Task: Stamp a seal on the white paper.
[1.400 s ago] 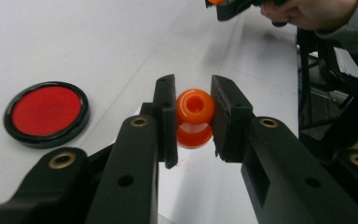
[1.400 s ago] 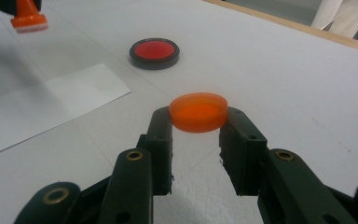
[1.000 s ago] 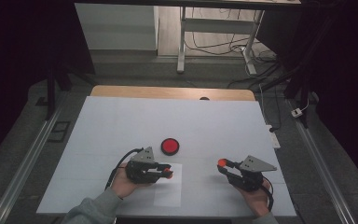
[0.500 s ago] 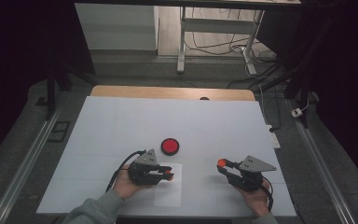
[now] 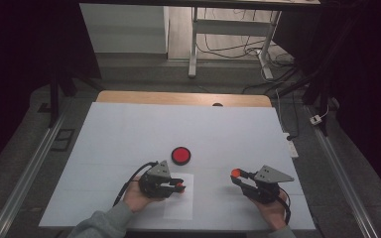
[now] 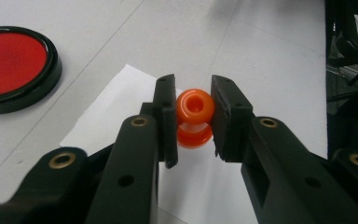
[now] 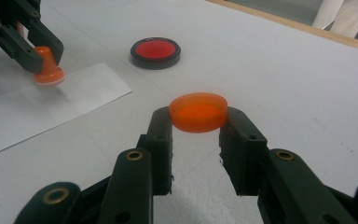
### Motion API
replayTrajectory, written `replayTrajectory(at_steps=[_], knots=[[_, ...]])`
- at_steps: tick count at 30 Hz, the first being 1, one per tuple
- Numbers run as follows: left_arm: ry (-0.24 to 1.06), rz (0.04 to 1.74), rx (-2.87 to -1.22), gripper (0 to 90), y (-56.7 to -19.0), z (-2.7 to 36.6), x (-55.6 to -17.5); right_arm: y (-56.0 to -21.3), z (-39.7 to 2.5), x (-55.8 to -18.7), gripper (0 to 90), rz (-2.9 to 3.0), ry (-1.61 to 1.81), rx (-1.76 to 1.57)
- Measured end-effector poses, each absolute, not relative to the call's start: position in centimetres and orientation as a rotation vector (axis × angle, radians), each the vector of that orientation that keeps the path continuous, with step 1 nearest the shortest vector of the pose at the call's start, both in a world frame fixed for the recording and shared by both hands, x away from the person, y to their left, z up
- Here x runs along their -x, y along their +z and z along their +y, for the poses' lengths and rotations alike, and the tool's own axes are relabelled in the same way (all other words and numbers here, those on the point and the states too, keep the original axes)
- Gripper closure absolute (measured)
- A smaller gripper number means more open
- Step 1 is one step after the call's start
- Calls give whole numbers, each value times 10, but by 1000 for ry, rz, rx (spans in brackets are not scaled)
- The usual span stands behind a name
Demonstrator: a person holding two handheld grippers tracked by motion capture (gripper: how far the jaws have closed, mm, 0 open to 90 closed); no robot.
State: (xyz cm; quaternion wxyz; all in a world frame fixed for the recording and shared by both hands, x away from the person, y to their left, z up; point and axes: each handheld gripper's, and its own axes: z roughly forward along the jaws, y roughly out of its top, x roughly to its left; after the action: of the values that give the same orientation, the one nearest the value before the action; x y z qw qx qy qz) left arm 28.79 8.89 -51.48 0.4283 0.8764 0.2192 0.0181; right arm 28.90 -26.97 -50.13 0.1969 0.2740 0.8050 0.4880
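- the left gripper (image 6: 194, 122) pinches a glossy orange stamp (image 6: 194, 116) with a rounded knob, its flared base on the flat white paper (image 6: 121, 112).
- a round red ink pad (image 5: 181, 155) in a black rim sits just beyond the paper.
- the right gripper (image 7: 196, 125) clamps a smooth orange disc-shaped cap (image 7: 198, 112) above the matte white table (image 7: 284, 70).

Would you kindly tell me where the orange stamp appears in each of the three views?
High view: orange stamp, lower centre-left, in the left gripper, over the paper sheet.
Left gripper view: centre, between the jaws.
Right gripper view: upper left, on the sheet.
Shared landmark: red ink pad.
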Motion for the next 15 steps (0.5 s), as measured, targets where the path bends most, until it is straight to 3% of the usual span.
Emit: replayTrajectory(at_steps=[15], knots=[[72,564,-2219,725,-523,85,-289,-501,-270,-289,647,2253,1367,-767]])
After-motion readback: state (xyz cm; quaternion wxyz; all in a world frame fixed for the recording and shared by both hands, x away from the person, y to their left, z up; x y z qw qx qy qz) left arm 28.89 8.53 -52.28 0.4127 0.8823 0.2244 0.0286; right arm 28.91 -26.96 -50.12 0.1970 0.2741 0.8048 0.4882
